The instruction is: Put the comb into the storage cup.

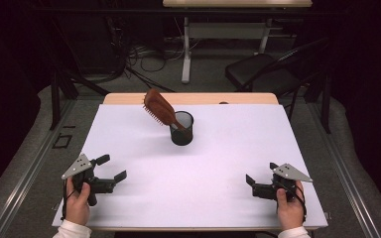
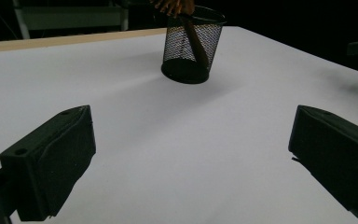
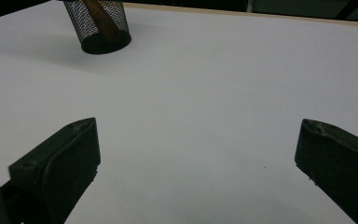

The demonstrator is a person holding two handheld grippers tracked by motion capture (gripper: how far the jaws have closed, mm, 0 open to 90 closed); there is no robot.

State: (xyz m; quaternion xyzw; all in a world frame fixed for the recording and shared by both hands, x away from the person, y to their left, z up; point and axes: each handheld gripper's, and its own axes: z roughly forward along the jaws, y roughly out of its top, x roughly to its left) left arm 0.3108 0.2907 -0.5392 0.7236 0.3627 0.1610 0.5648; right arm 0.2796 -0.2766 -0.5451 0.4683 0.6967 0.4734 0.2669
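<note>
A black mesh cup stands upright near the middle of the white table cover. A brown hairbrush rests handle-down in it, its bristled head leaning out to the upper left. The cup with the brush handle inside appears far ahead in the left gripper view, and the cup sits at the top left of the right gripper view. My left gripper is open at the near left, nothing between its jaws. My right gripper is open at the near right, also holding nothing.
The white cover lies over a wooden table whose far edge shows beyond it. Behind the table stand a black chair, a desk leg and floor cables. Metal rails run along the floor on both sides.
</note>
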